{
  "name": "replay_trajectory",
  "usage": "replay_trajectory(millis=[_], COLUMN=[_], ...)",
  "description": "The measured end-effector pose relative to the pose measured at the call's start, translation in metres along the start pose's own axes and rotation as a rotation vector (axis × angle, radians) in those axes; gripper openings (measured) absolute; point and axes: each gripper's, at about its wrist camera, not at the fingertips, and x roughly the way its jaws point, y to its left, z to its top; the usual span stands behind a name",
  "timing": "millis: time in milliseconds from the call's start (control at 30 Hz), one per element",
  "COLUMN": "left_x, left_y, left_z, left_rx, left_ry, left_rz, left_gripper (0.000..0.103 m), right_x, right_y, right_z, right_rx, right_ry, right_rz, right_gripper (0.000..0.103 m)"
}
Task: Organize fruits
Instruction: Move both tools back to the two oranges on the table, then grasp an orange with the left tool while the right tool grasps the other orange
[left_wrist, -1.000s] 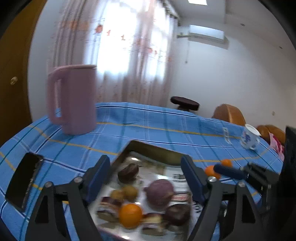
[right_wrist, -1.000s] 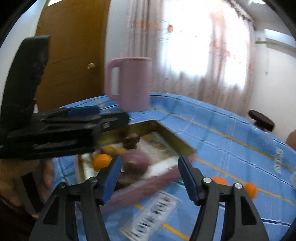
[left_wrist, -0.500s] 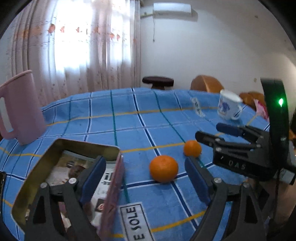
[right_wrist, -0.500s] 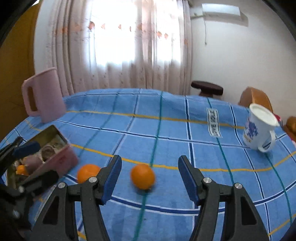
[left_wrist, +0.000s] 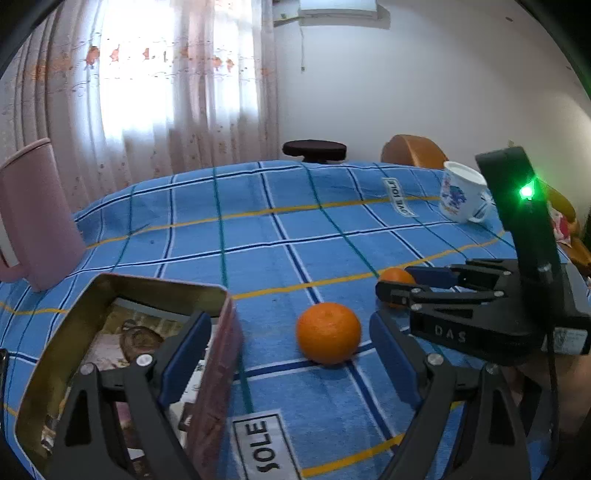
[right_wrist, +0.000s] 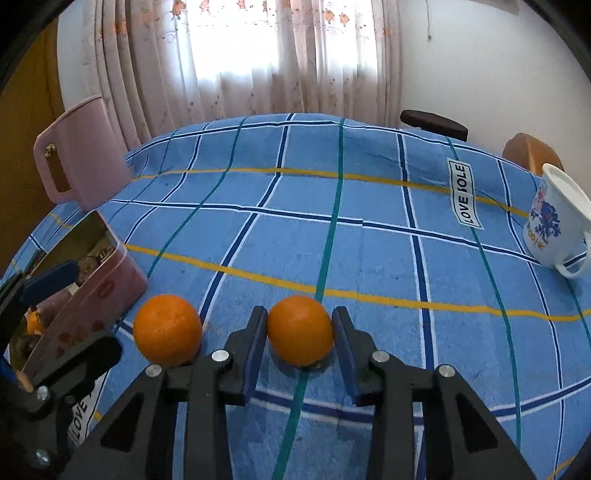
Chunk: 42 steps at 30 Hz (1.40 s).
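Two oranges lie on the blue checked tablecloth. My right gripper (right_wrist: 300, 341) has closed its blue pads on the right orange (right_wrist: 300, 329), which still rests on the cloth; this orange shows behind the right gripper in the left wrist view (left_wrist: 394, 276). The left orange (right_wrist: 167, 329) lies free beside it. My left gripper (left_wrist: 290, 363) is open, with the left orange (left_wrist: 328, 332) just ahead between its fingers. A pink tin box (left_wrist: 218, 354) holding several fruits sits at the left, one left finger over it.
A pink jug (right_wrist: 79, 168) stands at the far left. A white printed mug (right_wrist: 554, 221) stands at the right edge. A dark stool (left_wrist: 314, 149) and an orange chair (left_wrist: 410, 149) stand beyond the table.
Both grippers swung right, away from the tin box, toward the two oranges. The right gripper moved in and closed around the right orange.
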Motion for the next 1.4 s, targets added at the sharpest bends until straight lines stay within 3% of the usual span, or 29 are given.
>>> replay_trajectory(millis=[200,400,467,667,767,833,1000,1400], left_x=[0.007,0.033,0.042,0.050,0.053,0.056,0.051,0.023], left_y=[-0.012,-0.029,-0.030,-0.026,-0.018,-0.015,-0.019,-0.018], left_z=[0.002,0.005,0.005,0.006,0.006,0.006,0.004,0.008], left_rx=[0.038,0.091,0.091,0.071,0.031,0.013,0.025,0.029], left_ry=[0.023,0.130,0.170,0.202,0.216,0.229,0.215,0.070], left_rz=[-0.026,-0.073,-0.085,-0.106,-0.120,-0.134,-0.146,-0.097], left_gripper=[0.088,0.074,0.068,0.065,0.050,0.050,0.049,0.049], right_x=[-0.024,-0.027,-0.027,-0.021,-0.020,-0.019,-0.023,-0.045], right_y=[-0.014,-0.020,-0.018,-0.020,-0.021,-0.021,-0.019,-0.013], right_z=[-0.015,-0.015,-0.015,-0.014,-0.015,-0.015,-0.016,-0.019], right_rx=[0.065,0.092,0.086,0.091,0.099,0.099,0.087,0.053], right_ry=[-0.054,-0.064,-0.063,-0.038,-0.035,-0.031,-0.047,-0.160], right_rz=[0.011,0.028,0.030,0.054,0.064,0.065,0.059,0.078], right_gripper=[0.037,0.038,0.038,0.038,0.038,0.038,0.038,0.038])
